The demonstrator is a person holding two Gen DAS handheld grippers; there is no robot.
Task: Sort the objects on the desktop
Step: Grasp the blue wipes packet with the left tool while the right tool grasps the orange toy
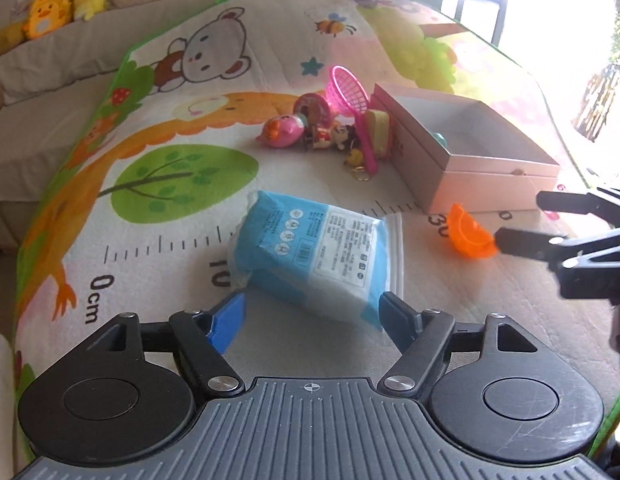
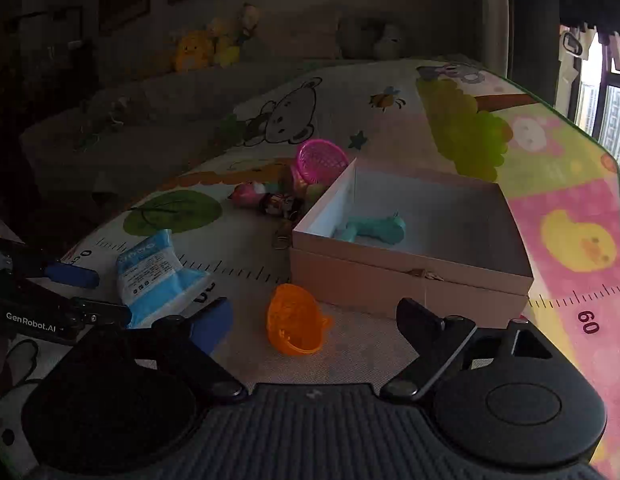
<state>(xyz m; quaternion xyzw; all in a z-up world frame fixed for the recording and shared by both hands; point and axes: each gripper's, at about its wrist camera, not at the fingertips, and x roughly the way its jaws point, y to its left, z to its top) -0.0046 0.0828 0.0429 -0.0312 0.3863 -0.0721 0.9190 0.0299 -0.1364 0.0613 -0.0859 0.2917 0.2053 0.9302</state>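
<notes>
A blue and white tissue pack (image 1: 310, 256) lies on the printed play mat (image 1: 158, 240). Its near end sits between the fingers of my left gripper (image 1: 311, 312), which is open; the right pad is at the pack's corner and the left pad stands slightly off it. A translucent orange cup (image 2: 298, 320) lies on its side between the wide-open fingers of my right gripper (image 2: 317, 316), untouched by the pads as far as I can see. Just beyond is an open pale box (image 2: 409, 280) holding a teal toy (image 2: 373, 228). The left wrist view shows the right gripper (image 1: 517, 220) by the orange cup (image 1: 469, 236).
A toy pile lies left of the box (image 1: 489, 172): a pink racket (image 1: 349, 92), a donut, a pink bird (image 1: 280, 132), small figures and a key ring. A sofa with plush toys (image 1: 50, 12) runs behind the mat. A bright window is on the right.
</notes>
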